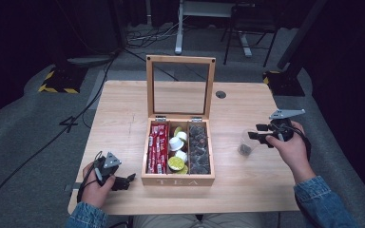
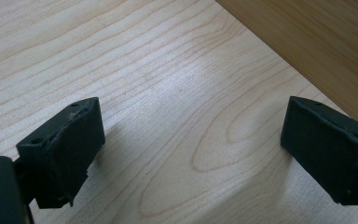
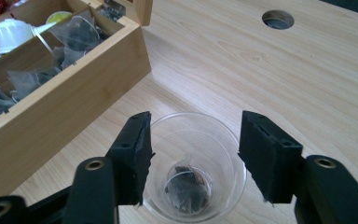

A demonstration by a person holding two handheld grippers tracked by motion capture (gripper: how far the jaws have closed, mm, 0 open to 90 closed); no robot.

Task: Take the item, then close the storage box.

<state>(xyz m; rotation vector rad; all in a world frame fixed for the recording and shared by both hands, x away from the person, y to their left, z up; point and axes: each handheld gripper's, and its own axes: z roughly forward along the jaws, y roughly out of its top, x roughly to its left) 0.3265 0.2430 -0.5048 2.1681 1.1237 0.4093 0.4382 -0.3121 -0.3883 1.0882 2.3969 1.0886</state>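
A wooden tea box [image 1: 177, 180] stands open mid-table, its glass lid [image 1: 180, 85] upright. It holds red sachets [image 1: 157, 147], white and yellow pods [image 1: 177, 152] and dark tea bags [image 1: 199, 149]. To its right a clear plastic cup [image 1: 245, 142] stands with a dark tea bag [image 3: 186, 184] at its bottom. My right gripper [image 1: 259, 134] hovers just over the cup [image 3: 193, 163], open, one jaw at each side of the rim. My left gripper [image 1: 127, 182] rests low at the table's front left, open and empty, beside the box wall [image 2: 317, 42].
A round cable hole [image 1: 221, 94] sits in the table behind the box. The box's near corner [image 3: 121, 56] lies close to the left of the cup. Chairs, stands and cables [image 1: 147, 35] crowd the dark floor beyond the table.
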